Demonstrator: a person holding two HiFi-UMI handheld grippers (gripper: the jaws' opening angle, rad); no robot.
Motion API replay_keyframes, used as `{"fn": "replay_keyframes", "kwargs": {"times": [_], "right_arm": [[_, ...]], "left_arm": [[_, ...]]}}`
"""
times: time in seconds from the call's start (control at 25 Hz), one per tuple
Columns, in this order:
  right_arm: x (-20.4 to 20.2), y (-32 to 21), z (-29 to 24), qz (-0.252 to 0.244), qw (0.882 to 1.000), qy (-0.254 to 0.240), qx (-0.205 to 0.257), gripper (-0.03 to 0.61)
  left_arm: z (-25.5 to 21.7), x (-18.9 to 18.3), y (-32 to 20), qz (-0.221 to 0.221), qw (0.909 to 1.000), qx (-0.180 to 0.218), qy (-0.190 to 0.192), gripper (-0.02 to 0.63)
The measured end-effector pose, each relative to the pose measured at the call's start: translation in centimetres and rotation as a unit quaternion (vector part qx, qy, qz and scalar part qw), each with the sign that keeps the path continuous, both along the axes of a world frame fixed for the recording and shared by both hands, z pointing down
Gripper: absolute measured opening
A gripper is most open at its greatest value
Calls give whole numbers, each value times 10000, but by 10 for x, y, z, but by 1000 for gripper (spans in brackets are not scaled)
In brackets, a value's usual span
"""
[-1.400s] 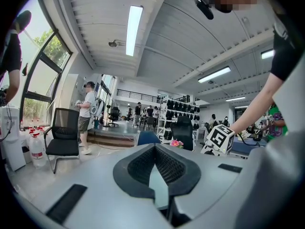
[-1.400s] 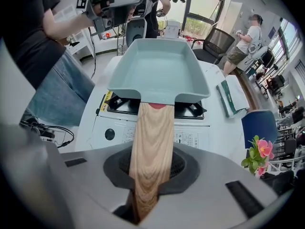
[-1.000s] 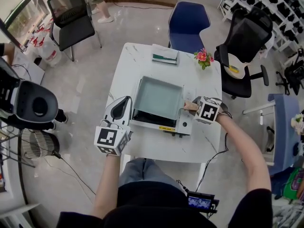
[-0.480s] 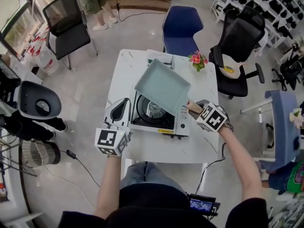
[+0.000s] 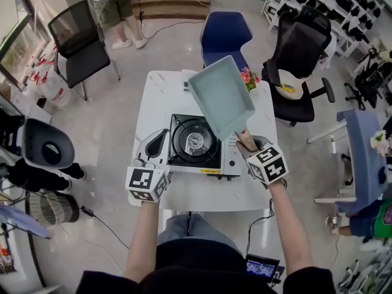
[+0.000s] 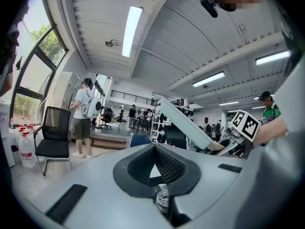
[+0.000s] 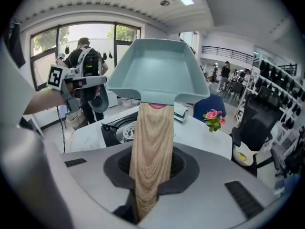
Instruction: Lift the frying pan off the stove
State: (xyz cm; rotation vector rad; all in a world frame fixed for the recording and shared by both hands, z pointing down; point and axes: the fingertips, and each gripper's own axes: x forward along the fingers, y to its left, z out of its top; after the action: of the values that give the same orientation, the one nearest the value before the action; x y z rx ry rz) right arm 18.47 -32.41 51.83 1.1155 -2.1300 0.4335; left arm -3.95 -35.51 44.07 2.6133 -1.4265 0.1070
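The square pale-green frying pan [image 5: 220, 97] is in the air, tilted, above the far right corner of the black-and-silver portable stove [image 5: 195, 143]. My right gripper [image 5: 248, 147] is shut on its wooden handle [image 5: 245, 141]. In the right gripper view the handle [image 7: 152, 147] runs up from between the jaws to the pan [image 7: 157, 68], with the stove [image 7: 121, 128] below. The stove's round burner [image 5: 194, 141] lies bare. My left gripper [image 5: 160, 133] rests by the stove's left side, jaws together with nothing between them. In the left gripper view the pan [image 6: 190, 130] shows edge-on.
The stove stands on a white marble-look table [image 5: 202, 192]. A small pink flower pot [image 5: 248, 77] sits at the table's far right, close beside the raised pan. A blue chair [image 5: 223, 32], black office chairs [image 5: 300, 41] and a standing person [image 5: 113, 5] surround the table.
The pan rose off the stove, tilted up and swung toward the far right with my right gripper. The burner is now uncovered. My left gripper stayed put.
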Motion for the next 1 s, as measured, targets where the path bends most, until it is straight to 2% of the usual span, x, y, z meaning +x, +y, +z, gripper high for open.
{"fn": "replay_keyframes", "kwargs": {"times": [0.24, 0.52, 0.76, 1.0], "right_arm": [[2, 0, 2, 1037, 9927, -581, 200, 55], [11, 2, -10, 2099, 9671, -1192, 804, 55], [20, 12, -24, 2345, 9497, -1512, 1419, 55], [18, 20, -33, 2314, 9434, -1485, 1853, 57]], "left_arm": [[4, 10, 1, 132, 9999, -4, 13, 17], [0, 18, 3, 224, 9997, 27, 17, 17], [-2, 19, 4, 239, 9997, 58, 2, 17], [-3, 20, 5, 233, 9997, 102, 0, 17]]}}
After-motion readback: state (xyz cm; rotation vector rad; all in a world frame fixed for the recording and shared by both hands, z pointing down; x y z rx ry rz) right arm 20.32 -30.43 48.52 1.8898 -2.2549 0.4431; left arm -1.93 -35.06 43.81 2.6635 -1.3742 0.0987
